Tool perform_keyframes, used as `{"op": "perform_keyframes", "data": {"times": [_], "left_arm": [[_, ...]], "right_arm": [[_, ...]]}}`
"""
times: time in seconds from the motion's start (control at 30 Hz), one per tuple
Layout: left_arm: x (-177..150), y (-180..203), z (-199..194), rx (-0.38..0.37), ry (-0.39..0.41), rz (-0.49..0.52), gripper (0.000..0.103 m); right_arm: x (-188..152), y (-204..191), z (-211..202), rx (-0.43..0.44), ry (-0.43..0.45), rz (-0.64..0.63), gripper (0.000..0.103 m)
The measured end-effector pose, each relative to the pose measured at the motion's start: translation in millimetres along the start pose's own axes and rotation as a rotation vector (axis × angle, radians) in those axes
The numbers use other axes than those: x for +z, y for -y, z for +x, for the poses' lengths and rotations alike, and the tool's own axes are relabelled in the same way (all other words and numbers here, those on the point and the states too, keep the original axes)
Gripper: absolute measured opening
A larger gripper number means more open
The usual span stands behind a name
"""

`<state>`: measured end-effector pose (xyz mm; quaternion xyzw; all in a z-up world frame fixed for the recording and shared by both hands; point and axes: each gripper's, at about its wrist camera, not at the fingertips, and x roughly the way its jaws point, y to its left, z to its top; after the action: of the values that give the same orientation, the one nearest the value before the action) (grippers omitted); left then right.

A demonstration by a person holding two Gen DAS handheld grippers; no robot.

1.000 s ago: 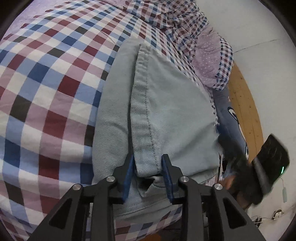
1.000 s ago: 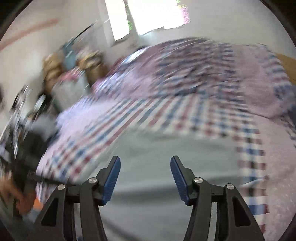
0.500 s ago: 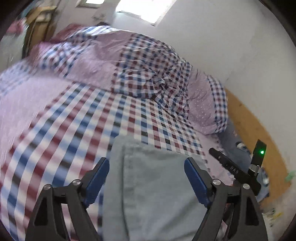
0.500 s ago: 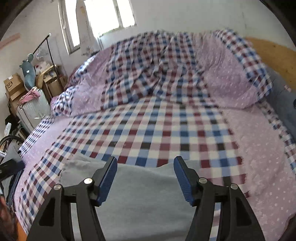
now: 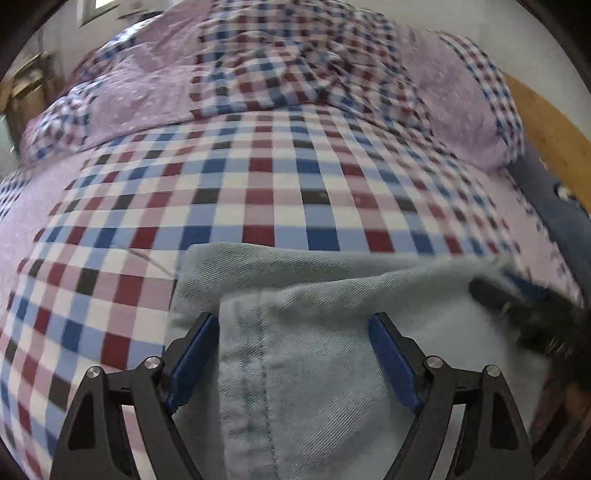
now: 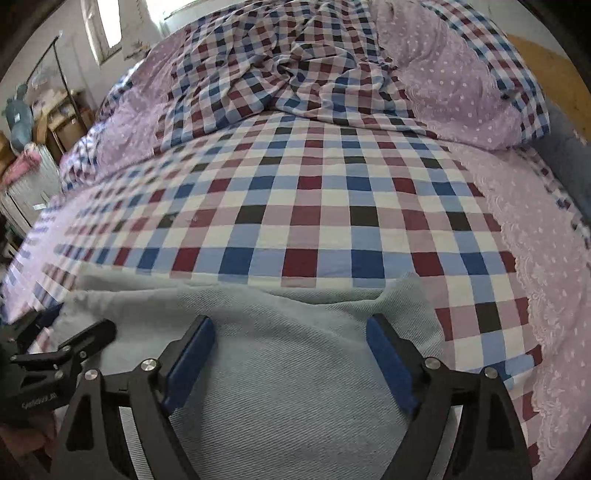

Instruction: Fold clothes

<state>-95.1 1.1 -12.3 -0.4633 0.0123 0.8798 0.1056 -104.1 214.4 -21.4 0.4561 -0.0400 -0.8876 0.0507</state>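
Both claws are opening wide, nothing pinched: left claw [image 5: 293, 356], right claw [image 6: 290, 360]. We're hovering over the pale denim garment [image 5: 332, 332] lying folded on the checked bed [image 6: 295, 206]. Next grab probably needs both layers at the edge, taken evenly.

A checked bedspread [image 6: 295, 206] in red, blue, black and white squares covers the bed, with a lilac dotted border [image 6: 535, 236] along its right side. At the far end a rumpled checked quilt [image 6: 280, 66] is heaped up, and beside it on the right lies a lilac polka-dot pillow [image 6: 461, 92] with checked trim. Behind that shows a wooden headboard [image 6: 546, 62]. Off to the left, daylight comes through a window [image 6: 107, 29], and below it stand stacked cardboard boxes [image 6: 70, 122] and a white ribbed radiator-like thing [image 6: 26, 192]
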Motion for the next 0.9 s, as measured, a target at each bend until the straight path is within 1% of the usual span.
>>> {"op": "perform_keyframes", "data": {"times": [0.07,0.17,0.3,0.63,0.77,0.9], "left_arm": [[-7.2,2.0,-0.5,0.015,0.044,0.051,0.091],[-14.6,3.8,-2.3,0.031,0.059,0.070,0.091],[-14.8,-3.9,0.4,0.003,0.071,0.050,0.092],[-11.8,-12.7,6.6,-0.032,0.079,0.025,0.093],[-11.9,-12.2,7.0,-0.039,0.085,0.019,0.093],[-11.5,-12.8,7.3,-0.048,0.090,0.011,0.093]], "right_arm": [[-1.4,-3.5,1.5,-0.017,-0.008,-0.013,0.089],[-3.0,-6.0,2.7,-0.031,-0.014,-0.023,0.089],[-5.1,-9.3,1.9,-0.051,-0.011,-0.037,0.089],[0.0,-10.4,3.1,-0.064,-0.012,-0.061,0.089],[-0.5,-10.2,-9.5,-0.058,0.017,-0.060,0.089],[-11.2,-7.1,-39.3,-0.031,0.063,-0.016,0.089]]}}
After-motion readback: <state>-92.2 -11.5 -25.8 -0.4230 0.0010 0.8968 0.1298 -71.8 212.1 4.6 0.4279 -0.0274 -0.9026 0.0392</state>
